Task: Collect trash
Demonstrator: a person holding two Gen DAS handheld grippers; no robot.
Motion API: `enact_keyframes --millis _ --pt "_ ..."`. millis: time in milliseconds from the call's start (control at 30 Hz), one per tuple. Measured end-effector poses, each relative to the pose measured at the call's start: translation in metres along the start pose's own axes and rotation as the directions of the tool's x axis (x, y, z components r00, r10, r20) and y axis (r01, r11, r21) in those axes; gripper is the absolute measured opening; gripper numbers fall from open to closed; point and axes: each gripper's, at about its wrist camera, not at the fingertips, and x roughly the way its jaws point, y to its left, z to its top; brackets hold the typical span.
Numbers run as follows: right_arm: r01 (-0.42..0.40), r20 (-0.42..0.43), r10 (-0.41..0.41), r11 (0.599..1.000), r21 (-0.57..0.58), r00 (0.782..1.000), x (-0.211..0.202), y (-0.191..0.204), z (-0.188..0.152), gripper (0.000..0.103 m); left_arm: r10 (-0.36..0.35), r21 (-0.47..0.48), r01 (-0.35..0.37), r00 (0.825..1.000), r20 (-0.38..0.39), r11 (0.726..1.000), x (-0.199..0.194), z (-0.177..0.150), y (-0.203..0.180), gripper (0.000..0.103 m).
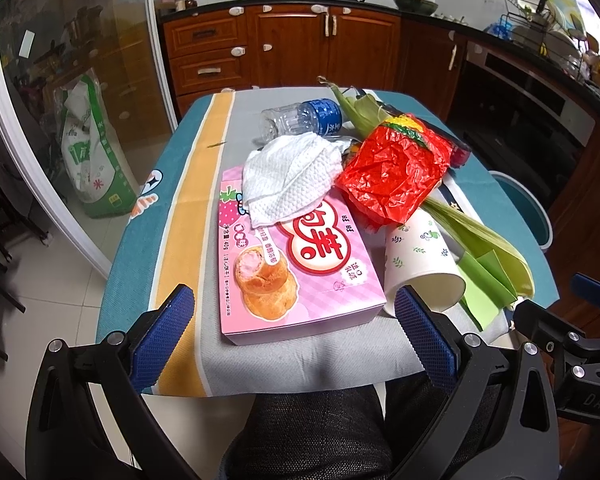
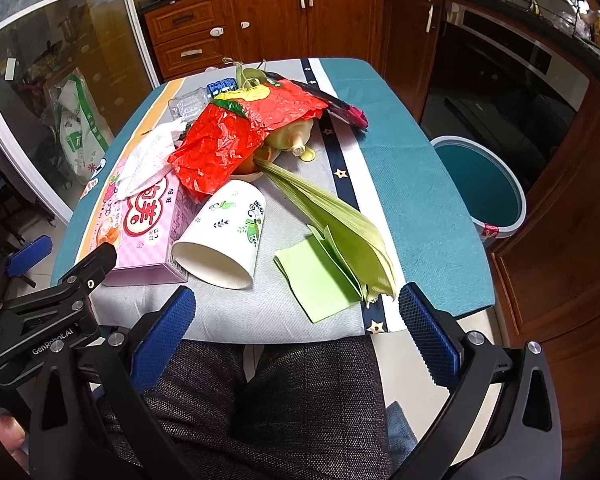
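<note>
Both tools, left tool (image 1: 294, 334) and right tool (image 2: 296, 330), gape empty; right best pinches paper cup (image 2: 224, 232) rim at 11 o'clock, bin (image 2: 480, 188) at 2.

pink box (image 1: 296, 264) flat | paper cup (image 2: 224, 232) tipped | red wrapper (image 2: 236, 136) crumpled

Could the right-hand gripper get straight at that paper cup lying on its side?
Probably yes. The right gripper is open and empty, and the paper cup lies just ahead with its mouth facing it, bare cloth between. The pink box crowds one side.
</note>
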Motion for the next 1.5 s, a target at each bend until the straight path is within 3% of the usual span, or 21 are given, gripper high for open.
enact_keyframes --millis 367,433,567,867,1133,1200,1233,1300,1333,1400,1500 --pt "-0.046 -0.007 0.046 0.999 -0.014 0.999 0.008 0.001 0.009 0.098 -0.004 0.019 0.004 1.0 -0.011 1.0 0.006 0.004 0.001 0.1" --pt "-0.081 0.018 0.082 0.996 -0.048 0.996 0.012 0.002 0.017 0.098 -0.005 0.046 0.005 1.0 0.006 0.999 0.01 0.012 0.003 0.1" --pt "-0.06 0.026 0.064 0.989 -0.134 0.998 0.024 0.008 0.045 0.098 0.012 0.087 -0.014 1.0 0.021 0.996 0.024 0.032 0.013 0.1" --pt "-0.162 -0.014 0.162 0.975 -0.149 0.987 0.064 0.012 0.102 0.098 -0.078 0.124 0.084 0.996 -0.046 0.989 0.074 0.075 0.027 0.1" --pt "-0.176 -0.056 0.168 0.949 -0.261 0.984 0.105 0.035 0.126 0.098 -0.129 0.22 0.155 0.984 -0.125 0.963 0.111 0.085 0.012 0.099" --pt "-0.166 -0.065 0.155 0.948 -0.27 0.986 0.114 0.04 0.128 0.098 -0.149 0.222 0.179 0.978 -0.145 0.958 0.118 0.085 0.011 0.083" --pt "-0.166 -0.066 0.153 0.949 -0.269 0.986 0.117 0.041 0.128 0.097 -0.165 0.218 0.194 0.976 -0.145 0.957 0.119 0.085 0.012 0.081" --pt "-0.154 -0.055 0.144 0.951 -0.268 0.988 0.118 0.04 0.128 0.072 -0.182 0.22 0.207 0.975 -0.131 0.953 0.117 0.085 0.015 0.054" --pt "-0.145 -0.046 0.137 0.952 -0.269 0.989 0.117 0.039 0.128 0.064 -0.193 0.22 0.218 0.972 -0.132 0.951 0.115 0.085 0.016 0.047" --pt "-0.157 -0.038 0.152 0.953 -0.258 0.988 0.113 0.035 0.129 0.046 -0.211 0.217 0.237 0.968 -0.139 0.947 0.112 0.086 0.019 0.018" --pt "-0.171 -0.028 0.169 0.957 -0.233 0.985 0.103 0.028 0.131 0.029 -0.23 0.194 0.255 0.962 -0.145 0.947 0.102 0.088 0.026 0.01"
